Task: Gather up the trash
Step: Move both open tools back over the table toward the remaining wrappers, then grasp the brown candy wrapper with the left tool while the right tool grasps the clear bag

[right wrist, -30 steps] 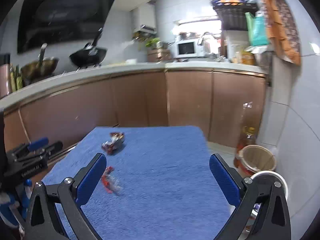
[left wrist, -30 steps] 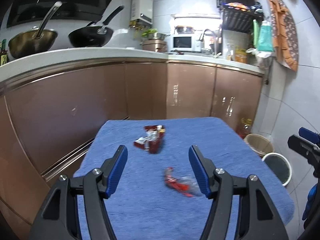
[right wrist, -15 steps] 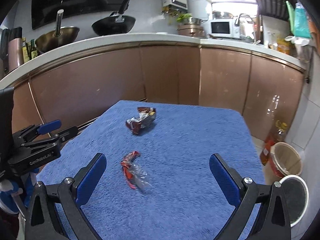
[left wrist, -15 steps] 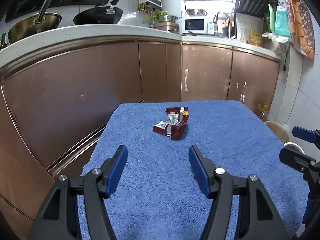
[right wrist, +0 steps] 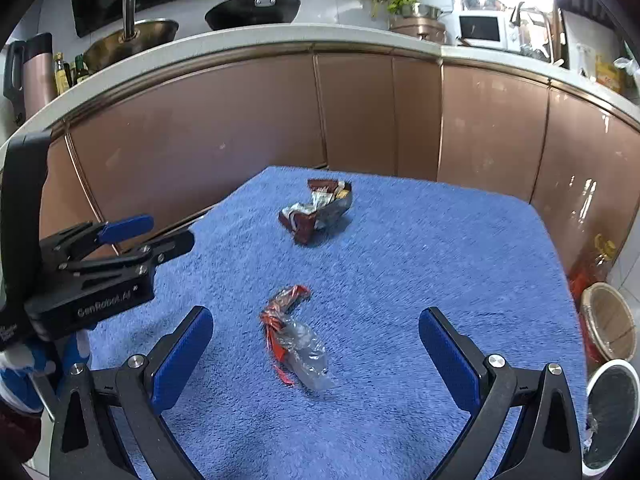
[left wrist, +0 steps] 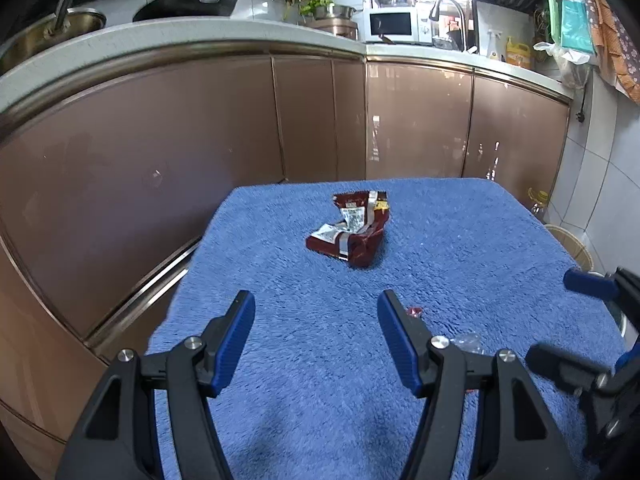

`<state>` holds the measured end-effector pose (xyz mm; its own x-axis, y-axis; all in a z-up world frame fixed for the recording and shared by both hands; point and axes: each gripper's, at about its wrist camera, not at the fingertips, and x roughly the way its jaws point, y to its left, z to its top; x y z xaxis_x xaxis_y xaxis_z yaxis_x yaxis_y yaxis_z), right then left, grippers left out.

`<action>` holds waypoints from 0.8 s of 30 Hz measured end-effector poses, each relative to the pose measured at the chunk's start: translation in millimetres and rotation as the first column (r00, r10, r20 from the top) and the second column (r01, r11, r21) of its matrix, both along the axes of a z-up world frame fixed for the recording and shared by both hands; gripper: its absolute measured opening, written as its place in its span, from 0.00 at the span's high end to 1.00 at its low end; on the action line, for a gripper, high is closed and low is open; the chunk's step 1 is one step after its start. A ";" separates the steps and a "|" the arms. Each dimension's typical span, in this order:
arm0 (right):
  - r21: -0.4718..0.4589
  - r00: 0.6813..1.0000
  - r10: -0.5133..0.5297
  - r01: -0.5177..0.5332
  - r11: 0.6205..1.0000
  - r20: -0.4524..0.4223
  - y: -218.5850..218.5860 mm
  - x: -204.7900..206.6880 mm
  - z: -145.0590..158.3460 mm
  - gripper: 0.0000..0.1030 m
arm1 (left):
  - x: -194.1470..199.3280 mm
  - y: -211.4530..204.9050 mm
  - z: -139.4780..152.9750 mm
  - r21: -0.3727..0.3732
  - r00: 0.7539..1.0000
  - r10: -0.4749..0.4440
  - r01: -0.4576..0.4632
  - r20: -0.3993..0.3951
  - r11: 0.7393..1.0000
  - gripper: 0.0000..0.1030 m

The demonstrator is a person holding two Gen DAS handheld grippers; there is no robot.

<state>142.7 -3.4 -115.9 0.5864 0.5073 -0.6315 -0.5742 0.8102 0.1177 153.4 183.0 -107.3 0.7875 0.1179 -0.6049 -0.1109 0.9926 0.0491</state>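
A crumpled dark red snack wrapper [left wrist: 352, 228] lies near the far middle of the blue towel-covered table [left wrist: 460, 240]; it also shows in the right wrist view [right wrist: 316, 212]. A twisted red and clear plastic wrapper [right wrist: 292, 336] lies on the towel between and just ahead of my right gripper's fingers. In the left wrist view it [left wrist: 464, 340] is mostly hidden behind the right finger. My left gripper [left wrist: 316, 316] is open and empty over the near left of the table. My right gripper [right wrist: 316, 332] is open wide and empty.
Brown kitchen cabinets [left wrist: 200, 140] with a white counter stand behind the table. A white bin with a dark liner [right wrist: 612, 400] and a wicker basket [right wrist: 608, 320] stand on the floor right of the table. An oil bottle [right wrist: 596, 256] stands by the cabinet.
Both grippers have moved down and forward over the table. The red and clear wrapper now sits closer, between the right gripper's fingers. Both grippers stayed open.
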 end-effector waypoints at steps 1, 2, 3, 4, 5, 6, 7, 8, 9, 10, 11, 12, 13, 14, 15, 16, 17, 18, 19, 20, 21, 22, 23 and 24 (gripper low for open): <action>0.000 1.000 0.008 -0.008 1.000 -0.009 1.1 1.8 -2.7 0.00 | 5.5 1.7 -2.0 -0.008 1.000 -0.004 0.004 -0.009 1.000 0.40; 0.000 1.000 0.020 -0.020 1.000 -0.021 2.9 4.4 -6.3 0.00 | 10.2 3.4 -3.5 -0.017 1.000 -0.013 0.013 -0.015 1.000 0.40; 0.001 0.999 0.028 -0.028 1.000 -0.028 3.8 5.9 -9.1 0.00 | 15.7 5.4 -5.1 -0.028 0.999 -0.024 0.023 -0.025 0.999 0.40; 0.002 0.999 0.036 -0.036 0.999 -0.035 4.8 8.0 -11.7 0.00 | 22.9 7.6 -7.0 -0.038 0.999 -0.036 0.035 -0.035 0.999 0.40; 0.004 0.998 0.050 -0.050 0.999 -0.047 7.0 11.1 -15.3 0.01 | 30.3 9.6 -8.9 -0.053 0.998 -0.055 0.053 -0.044 0.997 0.40; 0.006 0.996 0.062 -0.062 0.998 -0.056 9.4 13.3 -18.4 0.02 | 39.4 11.0 -11.5 -0.070 0.995 -0.085 0.081 -0.058 0.994 0.40; 0.007 0.996 0.069 -0.068 0.998 -0.064 11.3 16.1 -21.5 0.04 | 45.9 10.7 -13.7 -0.078 0.992 -0.102 0.097 -0.069 0.992 0.40; 0.008 0.994 0.081 -0.081 0.997 -0.077 14.0 19.7 -25.5 0.07 | 55.5 10.4 -16.2 -0.088 0.989 -0.127 0.120 -0.080 0.989 0.40; 0.010 0.992 0.092 -0.092 0.996 -0.087 16.2 22.5 -28.6 0.08 | 64.7 9.7 -18.8 -0.099 0.983 -0.157 0.148 -0.092 0.984 0.40; 0.009 0.990 0.105 -0.104 0.994 -0.098 18.6 25.3 -32.5 0.11 | 75.9 8.9 -22.0 -0.109 0.978 -0.181 0.170 -0.108 0.980 0.40; 0.006 0.987 0.118 -0.118 0.993 -0.110 21.7 28.5 -37.0 0.12 | 87.2 7.5 -24.8 -0.107 0.974 -0.194 0.182 -0.116 0.978 0.40; 0.005 0.985 0.128 -0.129 0.992 -0.118 23.9 30.8 -40.9 0.13 | 96.0 5.5 -26.8 -0.103 0.970 -0.209 0.197 -0.121 0.975 0.40; 0.002 0.982 0.140 -0.141 0.990 -0.129 26.5 33.8 -45.0 0.16 | 108.9 2.9 -28.8 -0.093 0.965 -0.231 0.220 -0.128 0.971 0.40; -0.003 0.978 0.152 -0.154 0.988 -0.141 29.4 37.2 -49.5 0.20 | 117.2 1.1 -29.5 -0.077 0.963 -0.236 0.227 -0.129 0.971 0.40; -0.004 0.976 0.159 -0.161 0.987 -0.148 30.9 39.9 -51.6 0.22 | 126.0 -1.1 -29.9 -0.059 0.962 -0.240 0.234 -0.129 0.970 0.40; -0.006 0.974 0.166 -0.169 0.986 -0.153 32.7 42.3 -53.6 0.23 | 137.0 -3.5 -30.0 -0.043 0.959 -0.252 0.249 -0.130 0.968 0.40; -0.008 0.972 0.175 -0.178 0.984 -0.155 34.9 45.2 -55.6 0.23 | 141.9 -6.7 -29.7 -0.035 0.957 -0.258 0.256 -0.132 0.966 0.40; -0.008 0.972 0.179 -0.183 0.983 -0.155 35.6 46.9 -56.3 0.23 | 148.5 -10.3 -29.7 -0.022 0.954 -0.269 0.269 -0.134 0.963 0.40; -0.005 0.970 0.186 -0.189 0.982 -0.156 36.8 49.6 -57.4 0.23 | 152.8 -15.0 -30.3 -0.006 0.949 -0.285 0.287 -0.137 0.958 0.40; -0.002 0.969 0.189 -0.191 0.982 -0.158 37.4 51.0 -58.3 0.24 | 155.9 -20.4 -31.5 0.014 0.943 -0.300 0.305 -0.144 0.952 0.40; 0.005 0.968 0.192 -0.194 0.981 -0.163 37.9 52.8 -59.6 0.25 | 158.0 -26.8 -33.9 0.038 0.936 -0.318 0.327 -0.153 0.944 0.40; 0.010 0.966 0.195 -0.196 0.981 -0.169 38.9 54.8 -61.5 0.26 | 160.6 -34.1 -37.6 0.064 0.928 -0.333 0.348 -0.168 0.935 0.40; 0.013 0.964 0.198 -0.199 0.980 -0.176 38.2 55.4 -62.0 0.27 | 163.7 -40.2 -43.0 0.086 0.920 -0.344 0.364 -0.188 0.927 0.40; 0.016 0.962 0.203 -0.203 0.979 -0.183 38.5 56.2 -63.3 0.29 | 165.1 -43.8 -47.8 0.101 0.916 -0.345 0.370 -0.202 0.923 0.40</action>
<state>198.9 35.0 -179.2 0.3454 0.6018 -0.7201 -0.6956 0.6792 0.2340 318.6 139.2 -155.1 0.6732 -0.0620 -0.7368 0.2734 0.9468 0.1701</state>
